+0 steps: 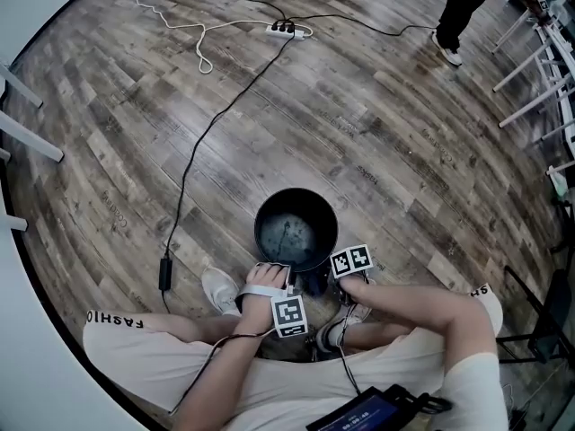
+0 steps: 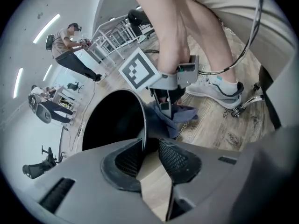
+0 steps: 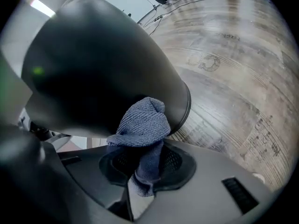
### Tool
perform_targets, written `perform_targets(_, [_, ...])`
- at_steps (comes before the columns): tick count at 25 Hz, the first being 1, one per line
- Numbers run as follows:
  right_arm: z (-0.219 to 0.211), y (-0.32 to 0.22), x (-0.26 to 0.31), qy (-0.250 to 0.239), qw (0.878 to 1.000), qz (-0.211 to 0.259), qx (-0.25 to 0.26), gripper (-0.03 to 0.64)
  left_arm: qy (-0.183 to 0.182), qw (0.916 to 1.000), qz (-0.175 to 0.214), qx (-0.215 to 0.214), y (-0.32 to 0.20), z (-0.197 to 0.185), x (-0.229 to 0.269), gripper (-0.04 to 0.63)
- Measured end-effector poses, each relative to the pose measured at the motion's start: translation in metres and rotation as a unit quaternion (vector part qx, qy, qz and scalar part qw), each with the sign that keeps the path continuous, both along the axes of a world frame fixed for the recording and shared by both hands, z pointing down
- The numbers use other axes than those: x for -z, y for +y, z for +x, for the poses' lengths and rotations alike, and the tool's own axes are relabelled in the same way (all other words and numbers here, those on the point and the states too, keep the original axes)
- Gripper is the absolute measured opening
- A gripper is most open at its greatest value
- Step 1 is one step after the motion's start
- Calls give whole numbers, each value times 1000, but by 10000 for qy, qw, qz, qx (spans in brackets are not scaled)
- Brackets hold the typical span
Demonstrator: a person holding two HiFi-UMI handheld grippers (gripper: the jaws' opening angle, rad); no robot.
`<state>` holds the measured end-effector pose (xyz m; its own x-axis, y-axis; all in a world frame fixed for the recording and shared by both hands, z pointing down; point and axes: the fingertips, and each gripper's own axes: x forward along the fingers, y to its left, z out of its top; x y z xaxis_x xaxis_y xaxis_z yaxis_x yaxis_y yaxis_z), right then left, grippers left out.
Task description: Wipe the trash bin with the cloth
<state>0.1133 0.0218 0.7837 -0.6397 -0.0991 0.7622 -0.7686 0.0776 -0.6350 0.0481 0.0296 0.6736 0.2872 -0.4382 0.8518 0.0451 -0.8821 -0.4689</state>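
Bin [image 1: 296, 232], black and round, stands upright on the plank floor [image 1: 386, 124] between the seated person's feet, and I can see nothing in it. Cloth [image 3: 142, 125], blue and bunched, is held by the right gripper [image 3: 140, 164], whose jaws are clamped on its lower end. The loose top of the wad lies against the bin's outer wall just under the rim, on the side nearest the person. Left gripper [image 2: 149, 155] sits at the rim close by, jaws apart and straddling the thin wall, one pad inside and one outside. The inner pad looks to be right at the wall and the outer one is not on it, so I would not call that a grip.

Wiping looks barely begun. To do it well, I reckon the left jaws should pinch the rim first so the bin cannot slide or tip. The right should then press the wad flat and sweep round the wall in overlapping passes, not dab with the tip. One risk is the cloth dragging out of the jaws.
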Motion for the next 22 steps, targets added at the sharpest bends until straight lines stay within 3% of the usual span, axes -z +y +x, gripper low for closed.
perform_targets(5, [7,-13,-44,142,9992,359,91,84,177,9998,23,67,-4,5,3,118])
perform_targets(9, [20,-28,-80,528,9952,799,224,84,370,9991,-29,197,-8,10,4,114])
perform_targets(13, [24,-28,-97,869,9948,515,-106,83,639,9967,-279,414,-6,13,4,114])
perform_targets(17, [32,-15,-52,1017,9948,28,53,83,1150,9885,-614,762,-4,16,16,121])
perform_targets(19, [41,-20,-13,991,9948,134,176,83,1360,9837,-750,906,-5,14,25,131])
perform_targets(22, [66,-41,48,904,9949,434,-94,84,1750,9726,-1033,1127,-8,14,40,147])
